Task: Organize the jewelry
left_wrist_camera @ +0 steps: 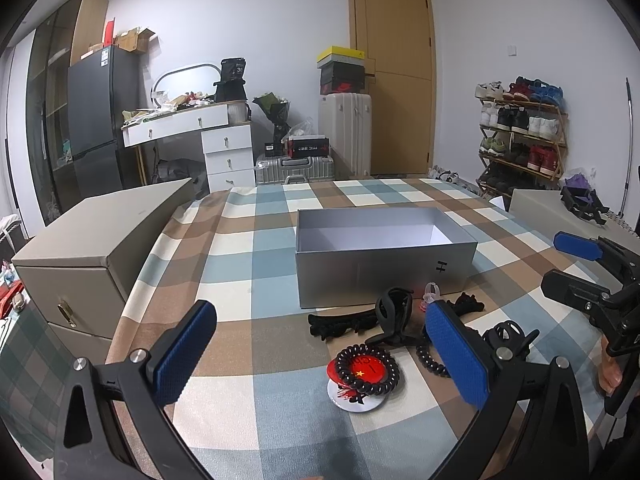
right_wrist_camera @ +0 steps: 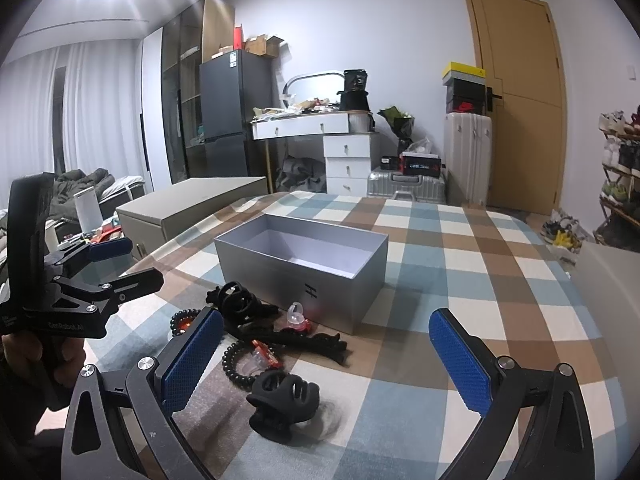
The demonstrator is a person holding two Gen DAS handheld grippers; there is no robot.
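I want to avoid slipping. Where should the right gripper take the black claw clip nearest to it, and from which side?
Probably the humped body of the black claw clip, from above, one finger on each long flank. Its teeth rest on the checked tablecloth, and the open right gripper looks wide enough to straddle it.

Both grippers (left_wrist_camera: 320,352) (right_wrist_camera: 326,352) — black frames, silver screws, blue textured pads, apparently rubber.

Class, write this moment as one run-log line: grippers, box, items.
left gripper: open, empty | right gripper: open, empty | silver box: open, nothing visible inside | hair clips and coil ties: on tablecloth before box
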